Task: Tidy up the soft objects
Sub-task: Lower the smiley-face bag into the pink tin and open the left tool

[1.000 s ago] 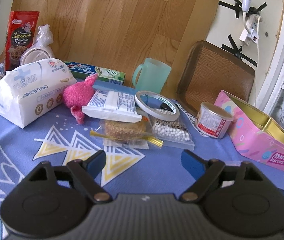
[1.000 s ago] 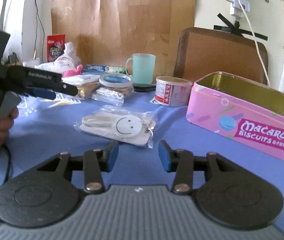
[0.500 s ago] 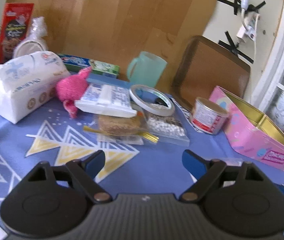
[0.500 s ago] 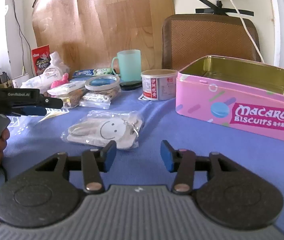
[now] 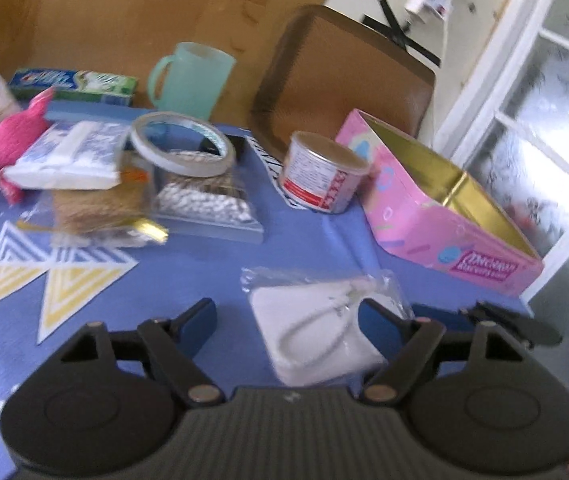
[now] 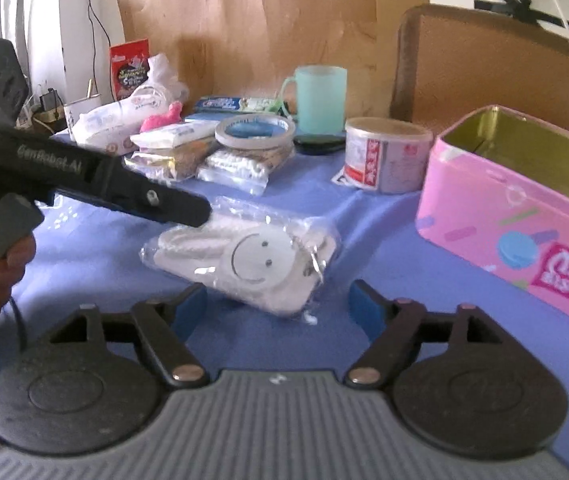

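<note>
On the blue tablecloth [image 6: 364, 208], the bagged white smiley plush [image 6: 244, 258] lies flat, between both claws and near the pink biscuit tin [image 5: 444, 216]. Left gripper [image 5: 288, 320]: jaws apart and closing, plush partly between them, pads not yet pressing. Right gripper [image 6: 278, 308]: jaws wide and opening, nothing gripped. The tin interior appears empty. The pink plush toy [image 5: 12, 136], tissue packs [image 5: 68, 152] and remaining clutter sit at the far side, unsorted. Judgement: task is at an early stage; no soft object stowed so far.
</note>
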`<state>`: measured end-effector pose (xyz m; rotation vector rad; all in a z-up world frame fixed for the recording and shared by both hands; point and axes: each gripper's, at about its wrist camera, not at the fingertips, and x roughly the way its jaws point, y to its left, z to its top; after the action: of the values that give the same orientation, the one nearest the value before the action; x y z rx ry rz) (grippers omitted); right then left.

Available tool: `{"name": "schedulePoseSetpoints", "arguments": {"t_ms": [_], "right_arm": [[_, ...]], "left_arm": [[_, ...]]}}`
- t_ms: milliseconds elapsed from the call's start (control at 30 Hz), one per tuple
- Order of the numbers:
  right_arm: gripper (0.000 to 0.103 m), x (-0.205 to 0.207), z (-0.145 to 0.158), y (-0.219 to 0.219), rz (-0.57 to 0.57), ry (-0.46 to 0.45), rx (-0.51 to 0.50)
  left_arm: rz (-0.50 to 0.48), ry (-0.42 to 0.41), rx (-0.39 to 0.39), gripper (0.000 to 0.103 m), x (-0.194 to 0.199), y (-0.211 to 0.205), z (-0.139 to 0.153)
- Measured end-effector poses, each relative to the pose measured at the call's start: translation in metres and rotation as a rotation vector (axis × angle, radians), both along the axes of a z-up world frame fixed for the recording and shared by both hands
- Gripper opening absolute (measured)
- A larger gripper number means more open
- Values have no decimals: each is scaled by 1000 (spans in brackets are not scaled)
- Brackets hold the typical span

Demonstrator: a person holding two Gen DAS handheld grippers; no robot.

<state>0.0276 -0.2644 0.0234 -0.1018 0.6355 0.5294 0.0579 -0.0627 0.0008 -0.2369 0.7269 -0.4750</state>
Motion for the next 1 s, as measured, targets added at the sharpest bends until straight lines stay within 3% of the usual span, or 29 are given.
{"name": "schedulePoseSetpoints", "arguments": {"t_ms": [33, 67, 133, 233, 367, 500, 633, 800, 1000], "right_arm": [[68, 0, 0, 3, 28, 4, 1], [65, -2, 1, 7, 34, -11, -4], [65, -10, 2, 13, 9, -64, -29], [63, -26, 10, 8, -42, -181, -17], [62, -42, 29, -7, -125, -337, -19], [62, -38, 43, -34, -242, -413, -31], [62, -25, 52, -76, -394, -424, -15], [63, -7, 45, -121, -553, -375, 1], [71, -3, 34, -150, -722, -381, -4]], "left_arm": [[-22, -1, 9, 66, 0, -5, 0], [-26, -4, 28, 66, -2, -10, 1], [-16, -19, 65, 66, -5, -18, 5], [-30, -42, 32, 66, -7, -23, 18], [-80, -141, 20, 66, -3, -48, 50], [-156, -228, 18, 66, 14, -90, 77], [-249, -244, 13, 66, 36, -142, 85], [-325, -233, 48, 66, 55, -207, 75], [-314, -211, 72, 70, 56, -224, 67]]}}
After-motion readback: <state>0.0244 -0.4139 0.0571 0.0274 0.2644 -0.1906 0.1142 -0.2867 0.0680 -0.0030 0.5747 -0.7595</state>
